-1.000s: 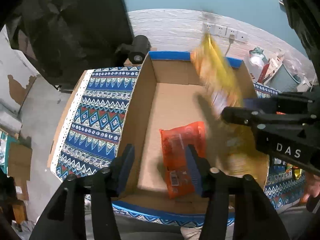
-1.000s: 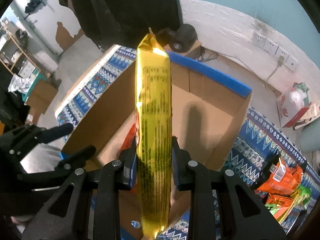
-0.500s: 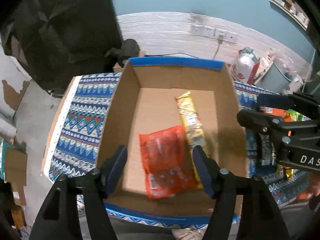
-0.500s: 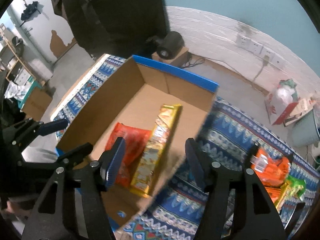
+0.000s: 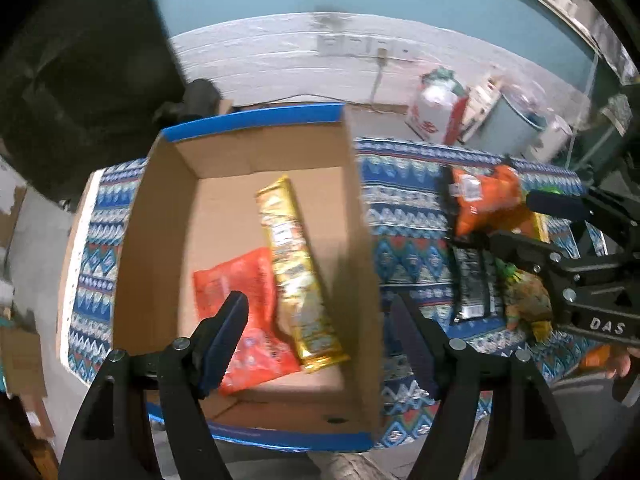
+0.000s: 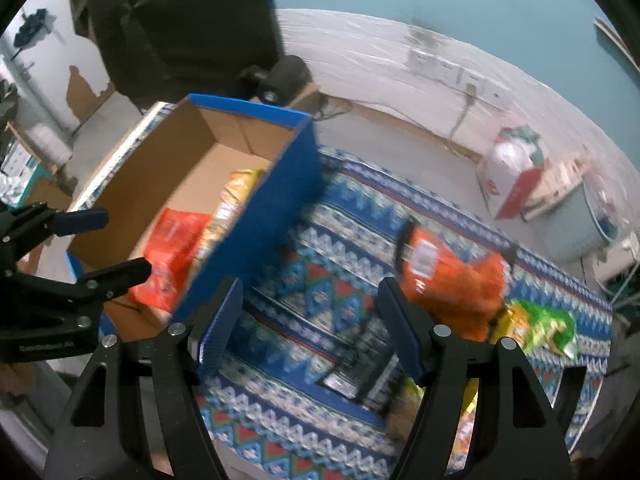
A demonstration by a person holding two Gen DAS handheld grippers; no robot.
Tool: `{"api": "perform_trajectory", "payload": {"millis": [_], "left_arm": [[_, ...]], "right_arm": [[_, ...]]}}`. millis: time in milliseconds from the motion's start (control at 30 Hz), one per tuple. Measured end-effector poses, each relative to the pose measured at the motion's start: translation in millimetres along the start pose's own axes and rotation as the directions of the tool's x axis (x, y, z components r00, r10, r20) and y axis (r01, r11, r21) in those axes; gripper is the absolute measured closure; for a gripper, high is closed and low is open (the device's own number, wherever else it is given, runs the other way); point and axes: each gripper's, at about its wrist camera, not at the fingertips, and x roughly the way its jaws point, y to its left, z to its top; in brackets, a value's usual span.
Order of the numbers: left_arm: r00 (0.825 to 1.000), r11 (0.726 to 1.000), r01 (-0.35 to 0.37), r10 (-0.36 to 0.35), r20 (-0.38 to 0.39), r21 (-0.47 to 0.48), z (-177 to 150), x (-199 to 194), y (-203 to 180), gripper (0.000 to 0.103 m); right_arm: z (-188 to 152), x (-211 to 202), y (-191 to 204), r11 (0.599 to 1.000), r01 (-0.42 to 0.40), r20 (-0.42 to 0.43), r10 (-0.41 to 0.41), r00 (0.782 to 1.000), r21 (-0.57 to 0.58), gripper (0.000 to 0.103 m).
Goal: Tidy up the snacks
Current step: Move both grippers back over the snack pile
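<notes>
Blue patterned tablecloth (image 6: pixel 320 240) carries an open cardboard box (image 5: pixel 160 240) holding a long gold snack packet (image 5: pixel 294 268); left gripper (image 5: pixel 320 336) and right gripper (image 6: pixel 310 320) both gape empty.

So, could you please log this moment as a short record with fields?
box: cardboard box, open, on the patterned cloth
in box: gold packet beside red packet, touching
outside box: orange bag, black packet, green packet
left claw: open, empty, above the box
right claw: open, empty, over the cloth
</notes>
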Motion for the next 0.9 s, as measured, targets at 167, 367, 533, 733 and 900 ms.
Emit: {"api": "perform_trajectory", "payload": {"millis": [167, 367, 533, 733, 900], "left_arm": [[1.000, 0.997, -0.010, 0.010, 0.003, 0.075, 4.9, 0.5, -29.5, 0.027], [1.000, 0.992, 0.016, -0.013, -0.026, 0.127, 7.8, 10.0, -63.5, 0.026], [0.998, 0.983, 0.018, -0.008, -0.054, 0.183, 6.0, 24.0, -93.1, 0.025], [0.998, 0.972, -0.001, 0.017, -0.068, 0.236, 13.5, 32.3, -112.8, 0.025], [0.996, 0.966, -0.014, 0.035, -0.077, 0.259, 24.4, 42.6, -133.2, 0.023]], "right_arm": [[-20.6, -8.0, -36.2, 0.998, 0.034, -0.007, -0.034, 0.999, 0.048, 0.032], [-45.8, -15.7, -79.2, 0.990, 0.073, -0.022, -0.071, 0.997, 0.117, 0.029], [-67.1, -22.2, -109.9, 0.981, 0.098, -0.036, -0.093, 0.995, 0.165, 0.029], [-96.3, -23.8, -146.1, 0.966, 0.145, -0.060, -0.135, 0.989, 0.216, 0.029], [-122.9, -19.3, -178.7, 0.944, 0.172, -0.105, -0.148, 0.983, 0.281, 0.029]]}}
